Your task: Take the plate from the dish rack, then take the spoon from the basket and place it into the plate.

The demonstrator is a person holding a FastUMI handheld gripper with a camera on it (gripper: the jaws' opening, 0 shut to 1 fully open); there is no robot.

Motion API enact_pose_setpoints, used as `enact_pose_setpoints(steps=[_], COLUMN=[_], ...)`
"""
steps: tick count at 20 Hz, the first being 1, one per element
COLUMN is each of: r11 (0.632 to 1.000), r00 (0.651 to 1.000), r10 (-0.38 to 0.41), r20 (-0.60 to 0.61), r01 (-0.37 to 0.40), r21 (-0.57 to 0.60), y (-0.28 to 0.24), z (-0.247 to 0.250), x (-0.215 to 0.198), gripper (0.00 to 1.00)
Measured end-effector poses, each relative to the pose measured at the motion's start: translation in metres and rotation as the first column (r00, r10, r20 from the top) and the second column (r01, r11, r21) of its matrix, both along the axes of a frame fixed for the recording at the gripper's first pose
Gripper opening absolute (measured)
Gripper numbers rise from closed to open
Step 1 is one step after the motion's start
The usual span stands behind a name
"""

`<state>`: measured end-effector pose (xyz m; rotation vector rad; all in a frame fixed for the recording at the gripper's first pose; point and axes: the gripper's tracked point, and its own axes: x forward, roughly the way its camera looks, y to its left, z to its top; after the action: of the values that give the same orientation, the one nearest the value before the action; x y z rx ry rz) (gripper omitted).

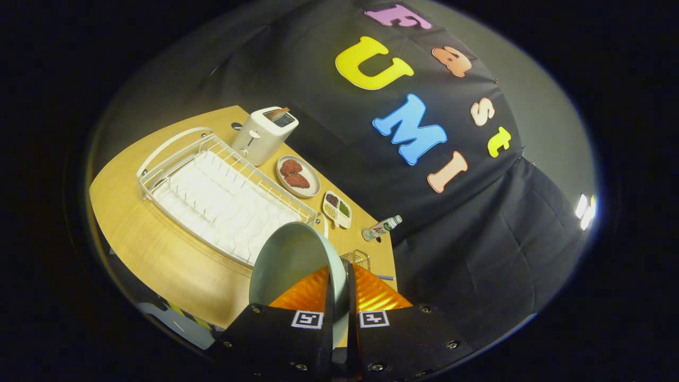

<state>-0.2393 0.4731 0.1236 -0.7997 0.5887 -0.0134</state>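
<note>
At the bottom centre of the frame we see the claw (339, 284), its two fingers drawn close together and clamped on the rim of the plate (289, 260). The rim passes edge-on through the narrow gap between the fingers, one finger pressing the inner face and the other the outer face. The plate, a pale round dish, is held tilted and off the counter (159, 254); its hollow face opens toward the left of the frame, and most of its body lies left of and just ahead of the fingers.

Just beyond the right finger, right of the plate's rim, we note a small wire basket (358, 260); its contents cannot be made out. A thin blue-striped object (385, 277) lies beside it near the counter's edge.

Behind the plate, toward the centre left, the white dish rack (212, 191) rests on the counter, its wire tines standing bare.

Further up, we see a white toaster (263, 135) with a slice in its slot at the rack's far corner. To its right lie an oval dish with two reddish pieces (297, 176), then a divided tray (337, 208) of dark and green items, then a small bottle (381, 228) on its side.
</note>
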Motion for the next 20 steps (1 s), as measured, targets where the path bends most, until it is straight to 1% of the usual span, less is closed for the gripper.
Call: enact_pose_setpoints(steps=[2, 6, 8, 10, 11, 12, 14, 15, 16, 17, 18, 19, 20], r11=[0.997, 0.978, 0.957, 0.920, 0.896, 0.869, 0.811, 0.766, 0.716, 0.651, 0.595, 0.526, 0.470], r00=[0.999, 0.997, 0.995, 0.990, 0.988, 0.985, 0.976, 0.968, 0.956, 0.938, 0.921, 0.904, 0.886], r10=[0.032, 0.043, 0.030, 0.001, -0.011, -0.019, -0.050, -0.063, -0.074, -0.090, -0.097, -0.109, -0.116], r20=[-0.026, -0.060, -0.094, -0.142, -0.154, -0.170, -0.211, -0.245, -0.283, -0.335, -0.376, -0.414, -0.449], r01=[-0.031, -0.030, -0.002, 0.055, 0.079, 0.100, 0.163, 0.204, 0.248, 0.310, 0.357, 0.406, 0.448], r21=[0.066, 0.205, 0.291, 0.389, 0.438, 0.485, 0.562, 0.609, 0.652, 0.693, 0.720, 0.747, 0.761], y=[0.004, -0.003, -0.009, -0.019, -0.024, -0.028, -0.040, -0.041, -0.042, -0.043, -0.044, -0.044, -0.044], z=[-0.022, -0.064, -0.088, -0.111, -0.116, -0.122, -0.138, -0.148, -0.158, -0.172, -0.182, -0.193, -0.202], x=[-0.010, -0.020, -0.023, -0.026, -0.029, -0.026, -0.023, -0.023, -0.024, -0.024, -0.025, -0.024, -0.025], gripper=[0.11, 0.11, 0.11, 0.11, 0.11, 0.08, 0.07, 0.07, 0.07, 0.08, 0.08, 0.08, 0.07])
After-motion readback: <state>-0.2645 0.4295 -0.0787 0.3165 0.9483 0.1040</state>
